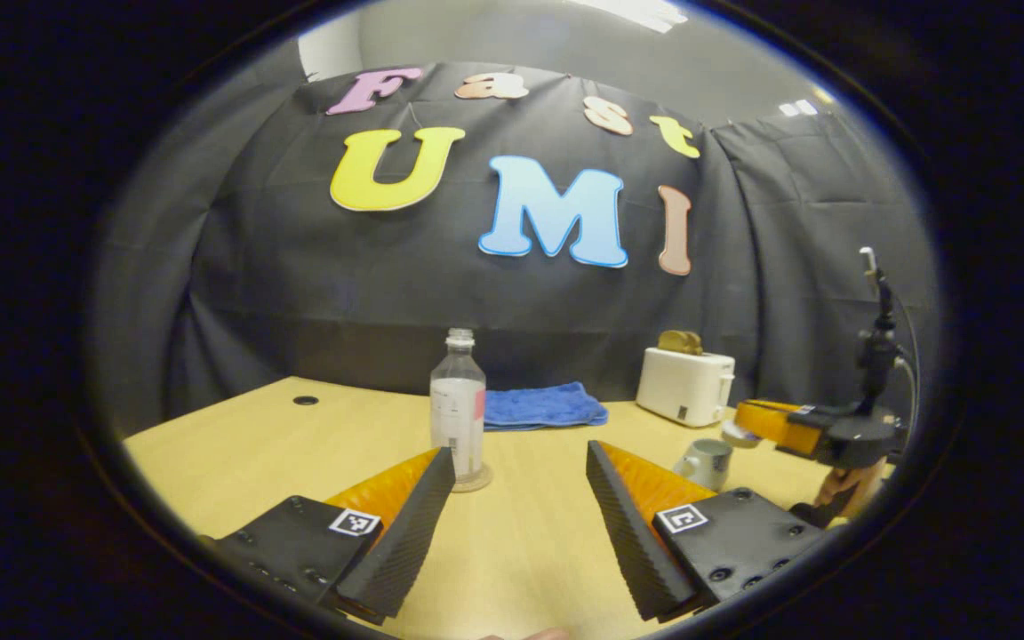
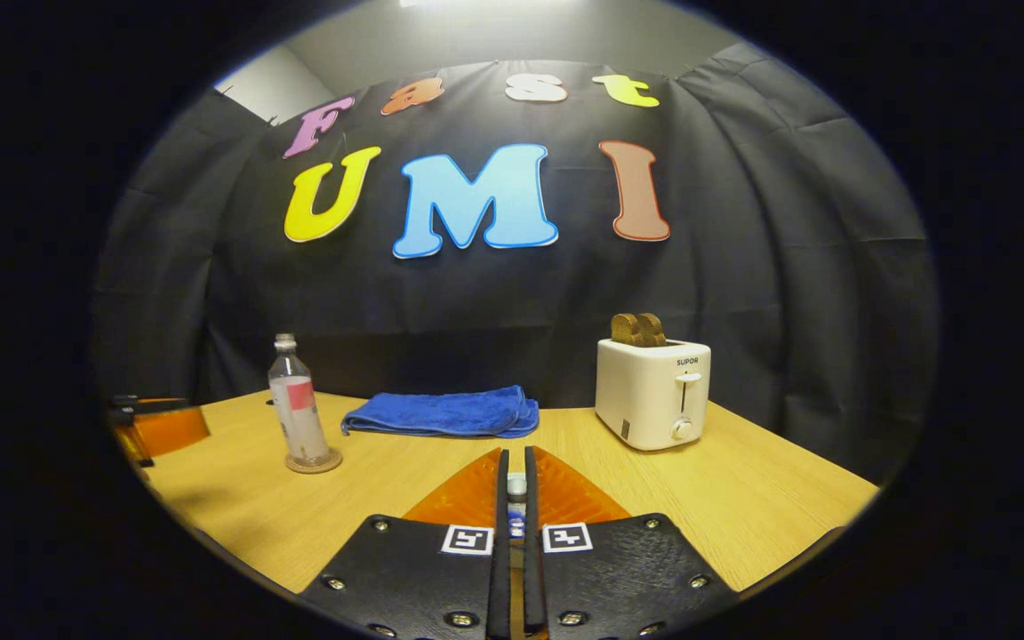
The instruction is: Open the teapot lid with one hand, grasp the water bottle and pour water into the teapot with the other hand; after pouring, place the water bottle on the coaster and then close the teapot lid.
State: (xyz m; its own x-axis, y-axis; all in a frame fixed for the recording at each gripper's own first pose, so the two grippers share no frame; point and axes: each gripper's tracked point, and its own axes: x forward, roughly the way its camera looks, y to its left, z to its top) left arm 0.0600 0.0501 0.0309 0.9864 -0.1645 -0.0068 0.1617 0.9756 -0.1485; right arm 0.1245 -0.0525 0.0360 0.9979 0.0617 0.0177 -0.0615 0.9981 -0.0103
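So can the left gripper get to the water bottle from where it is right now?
Probably yes. The left gripper is open, and the water bottle stands upright on its coaster just ahead, slightly left, with bare table between them.

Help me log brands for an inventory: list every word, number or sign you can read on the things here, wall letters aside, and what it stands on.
"SUPOR": on the front of the toaster, above its lever.
Small dark sticker low on the toaster's side: too small to read.
Label on the bottle: blurred, unreadable.
Square black-and-white markers on the left claw and right claw: coded patterns, no words.
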